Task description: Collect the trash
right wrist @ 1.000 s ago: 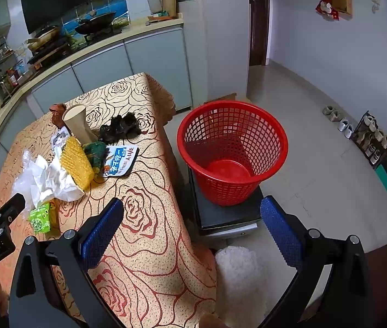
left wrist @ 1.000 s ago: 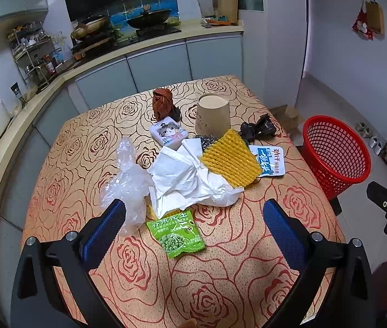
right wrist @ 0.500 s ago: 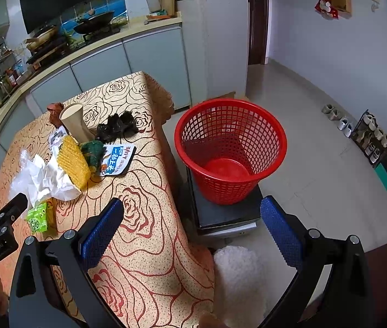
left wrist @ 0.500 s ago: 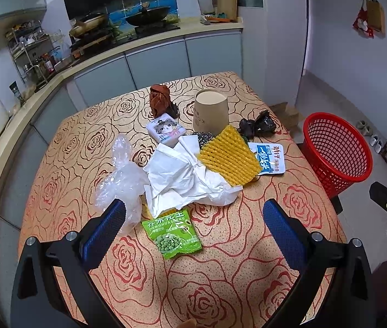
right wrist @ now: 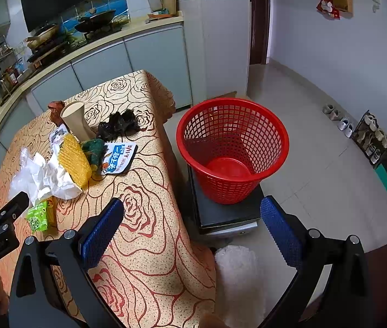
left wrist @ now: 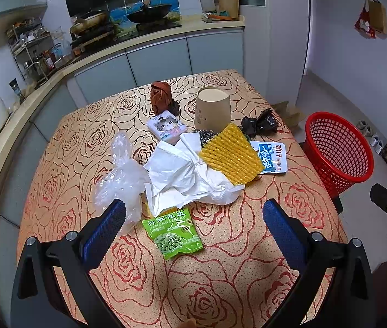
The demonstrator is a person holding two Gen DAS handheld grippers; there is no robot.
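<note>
1. Above the tabletop [left wrist: 220,287] near edge: left tongs [left wrist: 193,227] spread wide, holding nothing.
2. Just beyond them: green pea packet [left wrist: 173,233], then white crumpled paper [left wrist: 182,175], clear plastic bag [left wrist: 122,175], yellow foam net [left wrist: 230,154].
3. Farther: paper cup [left wrist: 212,109], black bag [left wrist: 259,124].
4. Right tongs [right wrist: 192,229] spread, empty, over the table's edge; red basket [right wrist: 231,147] beyond, off the tabletop, on a dark box.

Red basket [right wrist: 231,150], yellow netting [left wrist: 230,157], green snack packet [left wrist: 173,233], tan surface [left wrist: 248,259] patterned with red roses.
</note>
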